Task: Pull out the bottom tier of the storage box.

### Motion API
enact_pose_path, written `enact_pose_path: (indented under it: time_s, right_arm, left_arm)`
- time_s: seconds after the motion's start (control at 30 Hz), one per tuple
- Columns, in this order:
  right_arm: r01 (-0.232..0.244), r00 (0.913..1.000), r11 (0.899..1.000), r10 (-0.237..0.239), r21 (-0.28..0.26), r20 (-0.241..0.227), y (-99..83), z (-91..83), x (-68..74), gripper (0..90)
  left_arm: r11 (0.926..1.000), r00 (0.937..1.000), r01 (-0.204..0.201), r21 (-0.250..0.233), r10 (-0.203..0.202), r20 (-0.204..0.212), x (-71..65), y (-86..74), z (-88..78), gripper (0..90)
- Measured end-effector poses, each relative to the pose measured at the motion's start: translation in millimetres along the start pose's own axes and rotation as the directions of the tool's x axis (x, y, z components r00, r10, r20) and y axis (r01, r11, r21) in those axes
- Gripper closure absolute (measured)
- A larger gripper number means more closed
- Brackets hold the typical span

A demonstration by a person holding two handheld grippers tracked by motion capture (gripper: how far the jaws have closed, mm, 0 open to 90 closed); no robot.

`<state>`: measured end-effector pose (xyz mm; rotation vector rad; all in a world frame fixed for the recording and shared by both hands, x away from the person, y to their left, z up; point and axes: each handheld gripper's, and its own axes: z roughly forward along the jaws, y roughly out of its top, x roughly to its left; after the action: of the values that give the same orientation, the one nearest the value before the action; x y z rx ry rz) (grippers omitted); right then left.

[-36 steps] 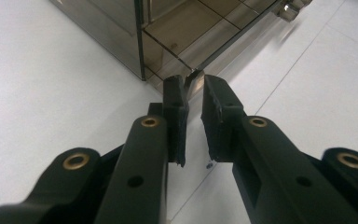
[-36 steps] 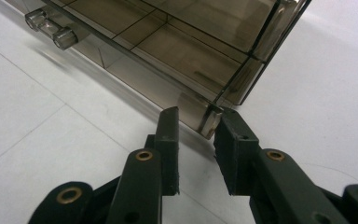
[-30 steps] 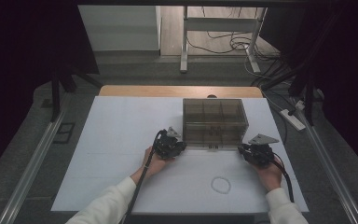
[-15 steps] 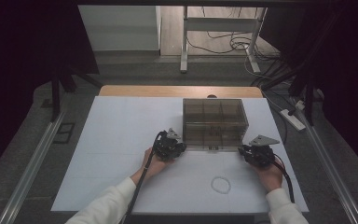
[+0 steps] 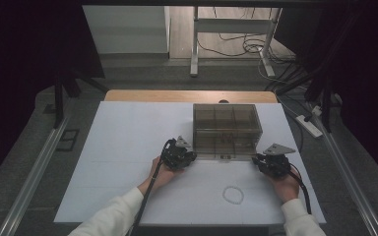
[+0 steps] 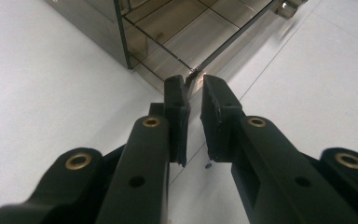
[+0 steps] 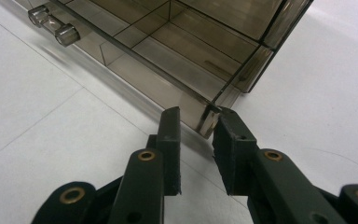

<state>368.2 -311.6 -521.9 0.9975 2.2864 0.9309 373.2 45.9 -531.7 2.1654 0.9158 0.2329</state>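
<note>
A smoky see-through box (image 5: 226, 123) with a divided drawer (image 7: 177, 51) stands mid-table. The drawer stands out a little from the box's front, and its clear knob (image 7: 56, 25) is on the front wall. My left gripper (image 5: 191, 156) is at the drawer's left front corner. In the left gripper view its jaws (image 6: 193, 88) are pinched on that thin corner edge (image 6: 192, 74). My right gripper (image 5: 258, 158) is at the right front corner. In the right gripper view its jaws (image 7: 196, 119) hold that corner (image 7: 209, 120) between their pads.
A thin white ring (image 5: 233, 195) lies on the white table (image 5: 128, 147) near the front edge, between my hands. A wooden strip (image 5: 177, 96) borders the table's far edge. Metal rails (image 5: 34, 172) run along both sides.
</note>
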Motion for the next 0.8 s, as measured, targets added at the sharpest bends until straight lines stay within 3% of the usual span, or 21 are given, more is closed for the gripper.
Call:
enact_pose_path:
  time_s: [0.8]
  right_arm:
    - [0.011, 0.9999, 1.0, -0.011, 0.0, -0.001, -3.7, -3.6, 3.2, 72.1]
  left_arm:
    - [0.9997, 0.9997, -0.023, -0.004, 0.023, -0.008, -5.5, -4.5, -1.9, 80.1]
